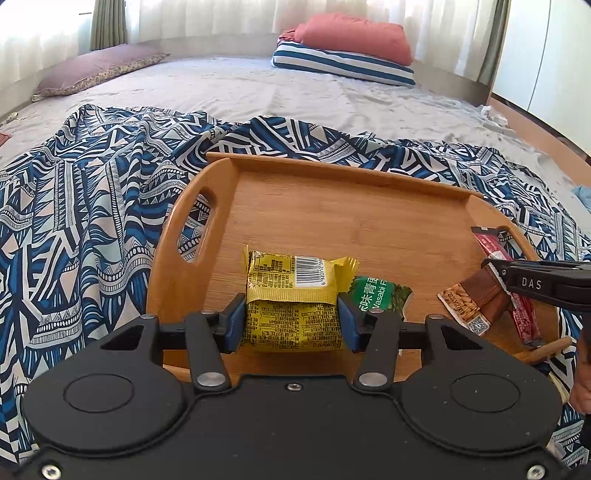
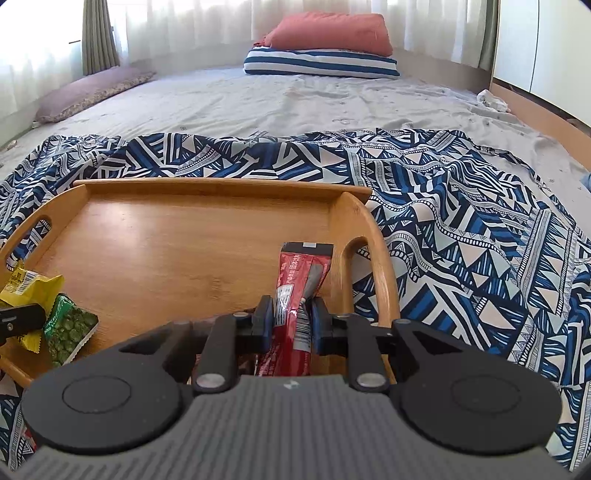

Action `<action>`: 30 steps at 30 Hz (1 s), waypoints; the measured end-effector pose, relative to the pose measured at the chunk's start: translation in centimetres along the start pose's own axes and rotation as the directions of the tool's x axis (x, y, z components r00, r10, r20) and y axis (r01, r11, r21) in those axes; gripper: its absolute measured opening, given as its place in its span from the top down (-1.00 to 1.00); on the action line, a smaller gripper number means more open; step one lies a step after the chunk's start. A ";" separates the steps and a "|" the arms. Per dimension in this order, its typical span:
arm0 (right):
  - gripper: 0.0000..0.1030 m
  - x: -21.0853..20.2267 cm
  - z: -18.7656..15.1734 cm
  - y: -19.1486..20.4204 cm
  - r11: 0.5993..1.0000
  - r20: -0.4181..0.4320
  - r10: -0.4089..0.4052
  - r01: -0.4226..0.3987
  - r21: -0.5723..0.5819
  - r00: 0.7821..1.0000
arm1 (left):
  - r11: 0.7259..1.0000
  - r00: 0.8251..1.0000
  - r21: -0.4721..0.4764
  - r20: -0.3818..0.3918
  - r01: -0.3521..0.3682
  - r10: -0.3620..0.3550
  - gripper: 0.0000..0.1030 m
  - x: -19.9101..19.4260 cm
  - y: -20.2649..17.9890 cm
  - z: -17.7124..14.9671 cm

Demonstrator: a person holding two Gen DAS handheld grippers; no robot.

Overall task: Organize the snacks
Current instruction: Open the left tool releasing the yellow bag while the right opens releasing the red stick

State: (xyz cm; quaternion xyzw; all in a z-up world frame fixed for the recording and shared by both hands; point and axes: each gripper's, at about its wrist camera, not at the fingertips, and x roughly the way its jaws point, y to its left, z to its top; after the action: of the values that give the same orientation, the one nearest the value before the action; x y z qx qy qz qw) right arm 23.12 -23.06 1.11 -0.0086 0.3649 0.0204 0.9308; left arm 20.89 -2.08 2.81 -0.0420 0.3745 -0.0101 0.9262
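A wooden tray (image 1: 332, 206) is laid on a blue patterned cloth (image 1: 74, 221) spread over the bed (image 1: 258, 92), and all places here are given against that tray. The left tongs (image 1: 291, 321) are clamped on a yellow pack (image 1: 291, 295), which is held by its two sides just above the tray's near edge, its barcode end pointing toward the tray's middle. Just beside that pack, toward the tray's right half, a green pack (image 1: 376, 295) of wasabi peas is seen lying on the tray floor, partly hidden behind the tongs' right pad. The right tongs (image 2: 291, 325) are closed tight on a red stick pack (image 2: 299, 291), which is gripped across its middle and points toward the tray's right handle (image 2: 354, 254); whether its far end touches the tray cannot be told. In the left wrist view a brown nut pack (image 1: 472, 302) is seen at the tray's right side, below the right tongs and beside the red pack. Beyond the tray's far rim a striped pillow (image 2: 321, 64) topped by a red one (image 2: 332, 33) is seen, and a purple pillow (image 2: 88, 96) lies far off to the left.
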 end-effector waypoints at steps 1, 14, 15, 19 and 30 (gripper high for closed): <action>0.51 0.1 0.1 0.0 1.000 0.000 0.001 -0.001 -0.001 1.000 | 1.000 1.000 -0.002 0.001 -0.005 0.005 0.06 0.1 0.0 0.0; 0.48 1.5 1.0 0.3 1.000 0.008 0.005 -0.005 0.004 1.000 | 0.999 0.999 -0.006 -0.009 -0.036 0.036 0.04 0.9 0.6 0.2; 0.36 1.5 1.0 0.2 1.000 0.007 0.009 -0.009 0.006 1.000 | 0.999 0.999 -0.005 -0.010 -0.037 0.037 0.01 0.9 0.6 0.2; 0.01 1.1 1.0 0.2 1.000 0.019 0.023 -0.023 0.020 1.000 | 0.999 0.999 0.000 -0.006 -0.042 0.042 -0.24 0.9 0.6 0.2; -0.39 -2.3 1.4 0.5 0.998 0.083 0.052 -0.054 0.016 0.995 | 1.000 1.000 -0.002 0.016 -0.007 0.007 -0.68 -1.2 1.2 0.3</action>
State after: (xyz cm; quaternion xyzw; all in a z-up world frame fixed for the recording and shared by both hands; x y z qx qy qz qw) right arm 22.38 -22.55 3.70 0.0105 0.3265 0.0420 0.9442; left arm 20.20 -0.81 3.77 -0.0419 0.3670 -0.0062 0.9293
